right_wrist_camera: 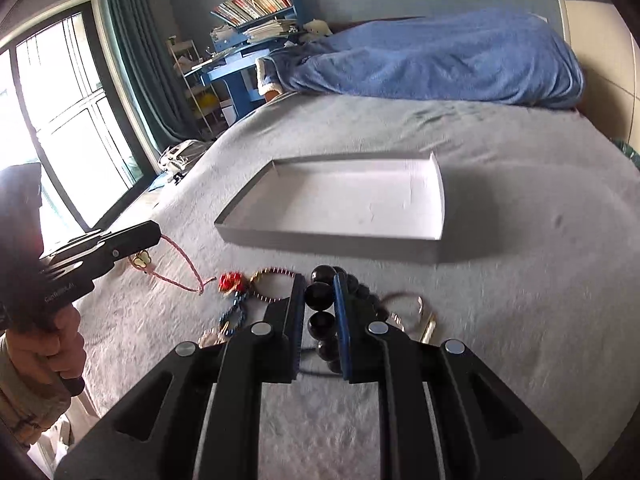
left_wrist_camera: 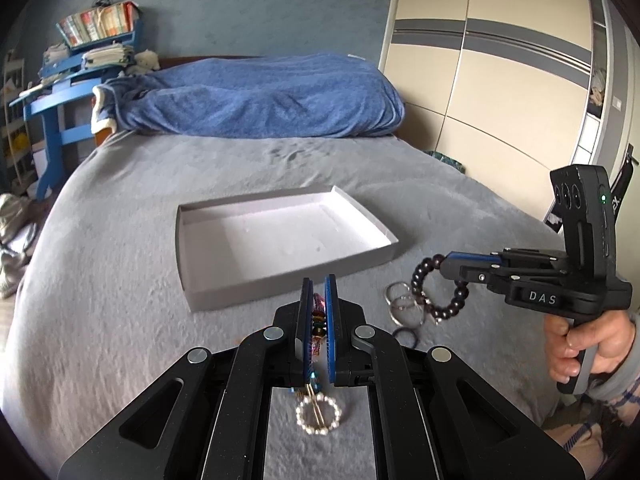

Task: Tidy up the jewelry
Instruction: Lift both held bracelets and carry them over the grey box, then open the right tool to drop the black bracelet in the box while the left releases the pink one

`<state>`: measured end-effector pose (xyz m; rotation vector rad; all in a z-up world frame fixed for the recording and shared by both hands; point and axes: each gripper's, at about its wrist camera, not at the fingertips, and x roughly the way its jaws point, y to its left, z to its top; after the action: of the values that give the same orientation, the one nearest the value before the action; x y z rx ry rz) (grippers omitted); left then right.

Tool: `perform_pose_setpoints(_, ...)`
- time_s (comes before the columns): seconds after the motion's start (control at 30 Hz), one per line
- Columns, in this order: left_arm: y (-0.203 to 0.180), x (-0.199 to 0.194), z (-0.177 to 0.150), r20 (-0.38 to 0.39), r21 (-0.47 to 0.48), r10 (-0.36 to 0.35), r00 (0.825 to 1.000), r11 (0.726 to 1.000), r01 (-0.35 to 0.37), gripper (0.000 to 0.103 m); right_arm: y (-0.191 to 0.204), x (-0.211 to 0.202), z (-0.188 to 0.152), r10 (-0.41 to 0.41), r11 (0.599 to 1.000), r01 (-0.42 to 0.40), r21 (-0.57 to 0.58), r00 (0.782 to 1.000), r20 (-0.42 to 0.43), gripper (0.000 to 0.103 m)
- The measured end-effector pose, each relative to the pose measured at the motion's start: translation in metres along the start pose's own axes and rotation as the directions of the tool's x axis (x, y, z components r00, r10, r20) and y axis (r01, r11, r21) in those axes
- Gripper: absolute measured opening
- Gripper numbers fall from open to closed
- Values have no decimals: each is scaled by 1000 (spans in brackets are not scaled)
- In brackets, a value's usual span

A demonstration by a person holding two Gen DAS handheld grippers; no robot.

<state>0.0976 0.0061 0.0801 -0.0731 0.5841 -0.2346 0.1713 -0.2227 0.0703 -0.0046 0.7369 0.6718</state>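
Jewelry lies scattered on the near part of a grey fleece-covered bed, and two pieces are gripped. Between the blue-padded fingers of the left gripper sits a pink braided cord bracelet with coloured beads, clamped tight; in the right wrist view the same pink cord trails from that gripper down to the bed, with a small pale butterfly charm hanging on it. The right gripper is clenched on a bracelet of large dark round wooden beads; seen from the left wrist camera, this dark loop hangs from the right gripper's fingers, clear of the bed.

Just under the left gripper rests a small ring of white pearls with a thin gold pin across it. Beside the bead loop lie several thin silver rings and a dark elastic band. The right wrist view also shows a red ornament, a gold-toned beaded bangle, a string of dark blue beads and a thin gold bangle, all near the fingers.

Beyond the jewelry, a shallow white cardboard box lid sits open-side-up on the bed with nothing visible inside. Further back a blue blanket is heaped at the head of the bed, with a blue shelf of books to its left
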Motion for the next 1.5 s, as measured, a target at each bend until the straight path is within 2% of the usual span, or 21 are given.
perform_pose_setpoints(0.3, 8, 24, 42, 26, 35, 17, 1000, 999, -18, 6, 3, 21, 42, -31, 999, 32, -29, 999, 19, 14)
perform_pose_setpoints(0.43, 16, 43, 63, 36, 31, 36, 999, 999, -37, 6, 4, 40, 71, -38, 999, 39, -35, 999, 37, 14)
perform_pose_setpoints(0.63, 40, 77, 83, 39, -30, 71, 997, 997, -70, 6, -4, 77, 110, -45, 998, 46, -30, 998, 44, 14)
perform_pose_setpoints(0.77, 61, 104, 91, 22, -95, 76, 997, 993, -73, 6, -11, 106, 122, -36, 999, 36, -4, 999, 24, 14)
perform_pose_setpoints(1.0, 84, 149, 86, -27, -215, -6, 1000, 977, 0, 6, -48, 154, 117, -43, 993, 49, 111, 998, -55, 14)
perform_pose_setpoints(1.13, 90, 173, 74, -91, -213, 1, 996, 977, -21, 6, -79, 173, 102, -80, 982, 99, 162, 990, -118, 14)
perform_pose_setpoints(1.3, 98, 183, 60, -142, -211, 40, 989, 975, -70, 6, -93, 174, 89, -120, 978, 143, 153, 981, -152, 14)
perform_pose_setpoints(1.33, 99, 183, 58, -151, -214, 45, 988, 974, -77, 9, -94, 173, 87, -120, 978, 143, 151, 981, -151, 14)
perform_pose_setpoints(1.4, 101, 180, 55, -165, -199, 86, 983, 973, -118, 27, -92, 171, 84, -141, 979, 161, 128, 978, -156, 14)
perform_pose_setpoints(1.43, 101, 178, 53, -166, -189, 105, 980, 973, -136, 40, -91, 170, 82, -149, 979, 168, 117, 977, -155, 15)
perform_pose_setpoints(1.5, 101, 173, 51, -161, -177, 118, 980, 973, -146, 51, -87, 167, 78, -159, 981, 174, 88, 975, -154, 18)
